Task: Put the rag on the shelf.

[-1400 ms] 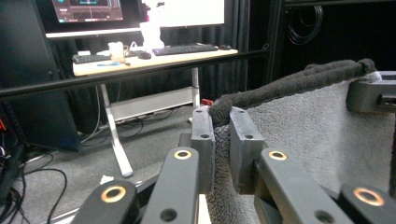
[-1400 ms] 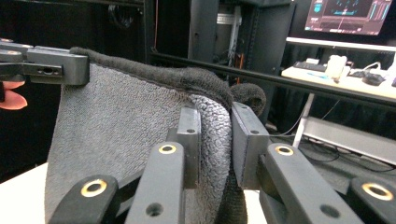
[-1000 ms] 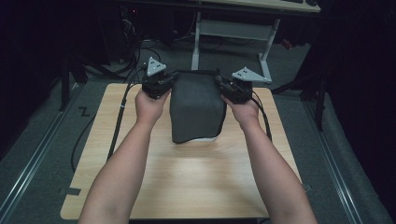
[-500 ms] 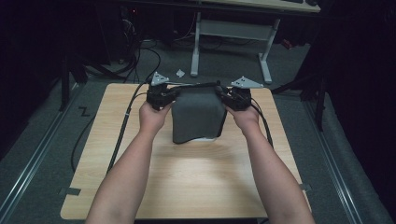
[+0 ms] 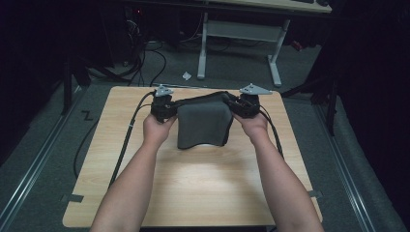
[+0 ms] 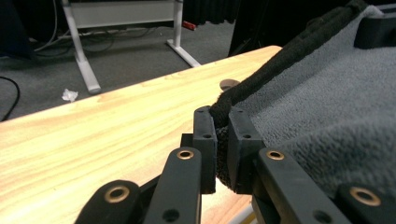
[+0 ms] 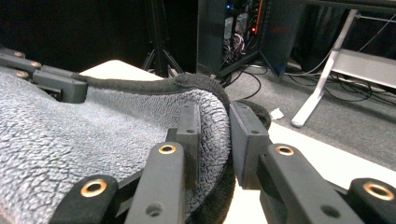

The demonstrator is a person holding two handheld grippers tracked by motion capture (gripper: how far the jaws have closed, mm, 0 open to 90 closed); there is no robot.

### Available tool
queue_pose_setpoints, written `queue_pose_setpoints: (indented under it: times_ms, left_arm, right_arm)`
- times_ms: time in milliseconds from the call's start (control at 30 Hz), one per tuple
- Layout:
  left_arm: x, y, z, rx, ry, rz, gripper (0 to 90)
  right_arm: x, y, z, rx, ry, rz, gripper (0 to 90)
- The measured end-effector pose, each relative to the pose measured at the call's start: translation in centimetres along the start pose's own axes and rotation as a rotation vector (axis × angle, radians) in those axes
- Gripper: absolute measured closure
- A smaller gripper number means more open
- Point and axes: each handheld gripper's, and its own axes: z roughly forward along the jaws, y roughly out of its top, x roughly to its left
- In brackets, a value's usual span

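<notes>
The grey towel hangs stretched between the two claws over the far half of the wooden table, its top hem pulled into a slightly sagging line and its lower edge draped down onto the tabletop. It is fleecy, with a darker bound edge (the binding runs thick and rope-like along the top).

The left claw has the towel's left top corner pinched: in the left gripper view its two black pads are pressed together with the dark hem squeezed between them. The right claw holds the opposite corner; in the right gripper view the towel's edge folds over between its jaws, which stand a little wider apart around the bunched cloth, the left pad against the fleece. Whether the right pad presses on the cloth I cannot tell.

A person's bare forearms reach in from the near side of the table, one hand on each gripper, cables trailing back across the wood. Beyond the table, on the grey carpet, stand the white legs of another desk and a scrap of crumpled paper.
</notes>
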Motion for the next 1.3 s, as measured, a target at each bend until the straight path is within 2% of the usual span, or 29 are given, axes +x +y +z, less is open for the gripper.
queue_pose_setpoints:
  times_ms: [200, 333, 500, 667, 1000, 1133, 1200, 1300]
  left_arm:
    - [0.1, -0.7, 0.2, 0.006, -0.019, -0.012, 83.5]
    - [0.3, -1.1, 0.3, 0.019, -0.028, -0.018, 83.5]
    - [0.4, -1.8, 0.4, 0.026, -0.039, -0.034, 83.5]
    - [0.6, -2.9, 0.6, 0.030, -0.057, -0.064, 83.4]
    - [0.6, -4.0, 0.7, 0.045, -0.073, -0.064, 83.3]
    - [0.5, -4.1, 0.8, 0.052, -0.082, -0.075, 82.8]
    - [0.6, -4.1, 0.8, 0.054, -0.091, -0.101, 82.2]
    - [0.6, -4.0, 0.8, 0.050, -0.087, -0.103, 81.1]
  right_arm:
    - [-0.2, -0.6, 0.1, 0.016, 0.010, 0.027, 77.0]
    - [-0.3, -1.1, 0.3, 0.041, 0.010, 0.016, 77.2]
    - [-0.6, -2.0, 0.5, 0.043, 0.029, 0.062, 76.8]
    - [-0.7, -2.5, 0.9, 0.058, 0.039, 0.082, 76.0]
    - [-0.8, -3.6, 1.3, 0.076, 0.037, 0.105, 75.0]
    - [-0.9, -3.7, 1.3, 0.076, 0.033, 0.132, 70.8]
    - [-1.1, -3.7, 1.3, 0.081, 0.024, 0.140, 68.5]
    - [-1.2, -3.6, 1.2, 0.078, 0.006, 0.132, 62.4]
